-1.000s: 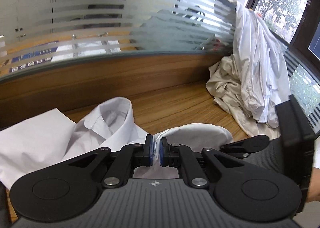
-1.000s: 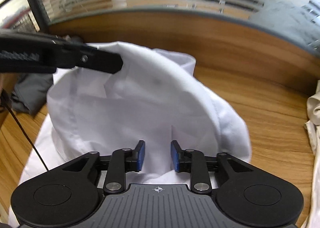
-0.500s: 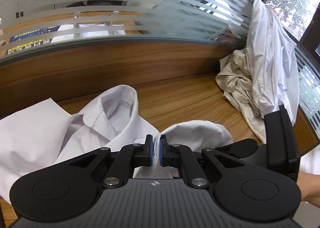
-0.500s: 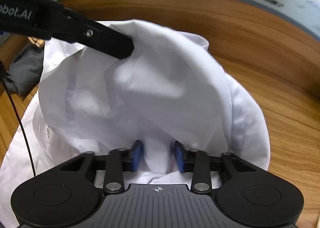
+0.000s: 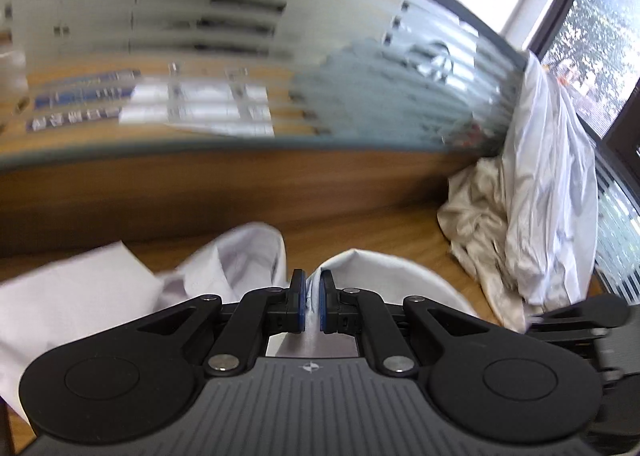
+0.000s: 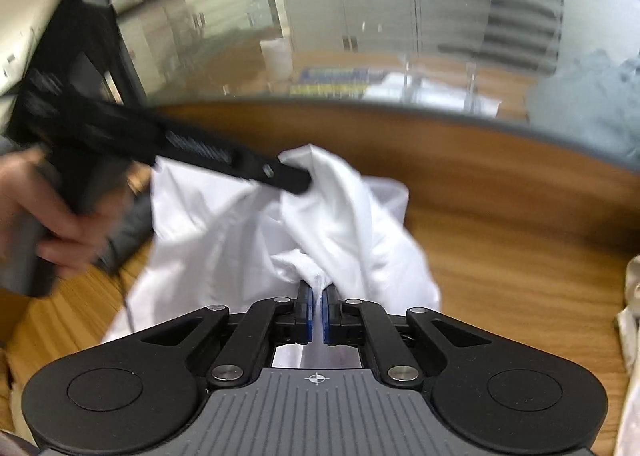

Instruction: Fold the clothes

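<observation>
A white collared shirt [image 6: 352,216] lies partly lifted off the wooden desk [image 6: 500,256]. Its collar [image 5: 248,256] and a flat part [image 5: 72,296] show in the left wrist view. My left gripper [image 5: 313,296] is shut on a fold of the shirt. From the right wrist view that gripper [image 6: 298,182] holds a raised peak of cloth, with a hand [image 6: 52,224] around its handle. My right gripper [image 6: 317,306] is closing tight on a bunched fold nearer to me, its pads pressing the cloth.
A heap of crumpled white and beige clothes [image 5: 540,196] sits at the right end of the desk against the frosted glass partition [image 5: 240,56]. A dark grey cloth [image 6: 132,232] lies at the left, behind the shirt. Bare wood shows between shirt and heap.
The right gripper's jaws went from wide apart to pressed on the shirt, and it rose with the cloth. The left gripper kept its hold and shifted sideways and slightly up, lifting its fold.
</observation>
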`<state>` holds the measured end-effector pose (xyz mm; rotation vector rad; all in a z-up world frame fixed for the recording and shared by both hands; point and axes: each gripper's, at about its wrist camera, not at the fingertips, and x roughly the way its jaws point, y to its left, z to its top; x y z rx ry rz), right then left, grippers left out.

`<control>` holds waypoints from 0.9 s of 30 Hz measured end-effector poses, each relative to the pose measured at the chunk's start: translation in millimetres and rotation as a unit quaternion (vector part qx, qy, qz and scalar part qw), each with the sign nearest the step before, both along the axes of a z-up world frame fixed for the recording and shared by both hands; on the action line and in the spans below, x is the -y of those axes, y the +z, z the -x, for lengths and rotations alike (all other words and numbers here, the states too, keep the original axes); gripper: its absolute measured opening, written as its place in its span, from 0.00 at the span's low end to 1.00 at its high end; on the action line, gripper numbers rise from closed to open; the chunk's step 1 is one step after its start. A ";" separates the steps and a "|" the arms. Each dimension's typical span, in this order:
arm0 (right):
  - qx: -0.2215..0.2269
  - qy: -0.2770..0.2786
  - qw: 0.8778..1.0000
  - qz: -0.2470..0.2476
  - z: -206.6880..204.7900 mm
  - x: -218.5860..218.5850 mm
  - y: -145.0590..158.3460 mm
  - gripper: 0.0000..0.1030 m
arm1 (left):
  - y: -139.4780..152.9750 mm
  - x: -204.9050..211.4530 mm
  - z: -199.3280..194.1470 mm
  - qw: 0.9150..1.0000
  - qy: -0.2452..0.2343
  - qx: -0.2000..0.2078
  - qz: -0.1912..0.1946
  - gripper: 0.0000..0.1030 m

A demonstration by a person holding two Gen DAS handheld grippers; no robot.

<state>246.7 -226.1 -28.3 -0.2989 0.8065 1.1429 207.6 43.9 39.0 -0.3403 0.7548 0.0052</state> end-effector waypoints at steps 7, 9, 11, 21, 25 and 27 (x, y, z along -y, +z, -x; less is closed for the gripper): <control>0.030 -0.011 0.998 -0.061 0.6 20.2 78.8 0.06 | 29.1 3.3 -4.4 1.000 0.014 0.025 -0.004 0.06; 0.056 -0.022 0.995 -0.075 4.4 24.8 100.8 0.06 | 31.1 3.6 0.7 0.999 0.012 0.027 0.012 0.06; 0.076 -0.031 0.993 -0.088 9.7 29.4 118.9 0.06 | 31.5 4.3 7.0 0.999 0.010 0.030 0.023 0.07; 0.120 -0.002 0.993 -0.013 65.7 18.0 87.8 0.06 | 31.1 -24.7 69.3 0.992 0.039 0.015 0.115 0.23; 0.127 0.013 0.992 0.006 86.9 13.0 66.4 0.07 | 35.9 -30.0 99.5 0.987 0.035 0.008 0.156 0.29; 0.134 0.027 0.991 0.014 97.3 6.8 56.5 0.07 | 35.4 -28.5 112.3 0.985 0.031 -0.001 0.167 0.33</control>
